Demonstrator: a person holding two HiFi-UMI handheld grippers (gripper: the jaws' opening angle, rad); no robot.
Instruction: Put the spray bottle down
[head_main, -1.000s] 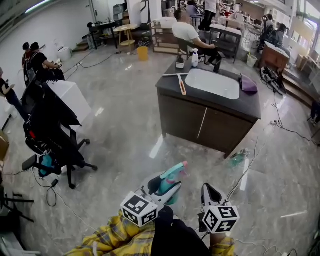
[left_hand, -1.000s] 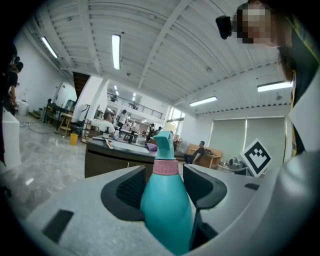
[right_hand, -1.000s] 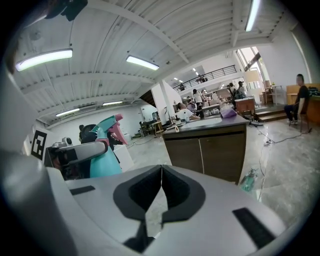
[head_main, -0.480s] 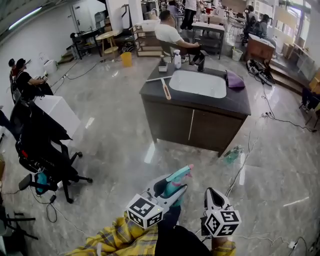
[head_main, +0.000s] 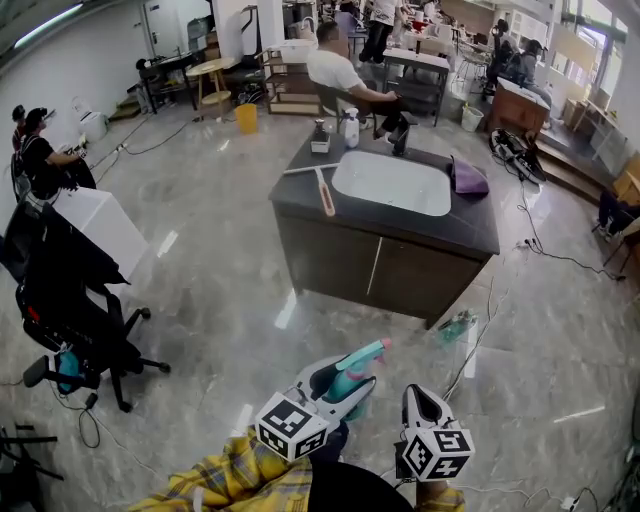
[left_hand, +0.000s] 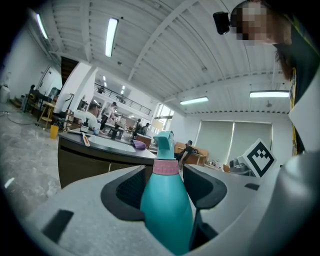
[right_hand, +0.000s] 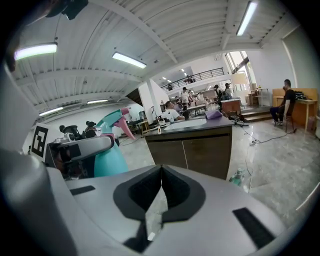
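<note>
The left tool (head_main: 338, 390) pinches the spray bottle (left_hand: 166, 210) — hold it tight until the counter (head_main: 470, 225) far ahead is under it. The right tool (right_hand: 161, 172) is pressed together, empty.

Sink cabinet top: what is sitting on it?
A white basin, a purple cloth at its right, an orange-handled tool at its left, and a white bottle, a small container and a black faucet along the back edge. Anything behind the bottles is covered.

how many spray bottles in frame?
2. A teal spray bottle clamped in the left hand-held gripper; a greenish one on the floor by the cabinet. The white bottle on the counter may be another; too small to tell.
</note>
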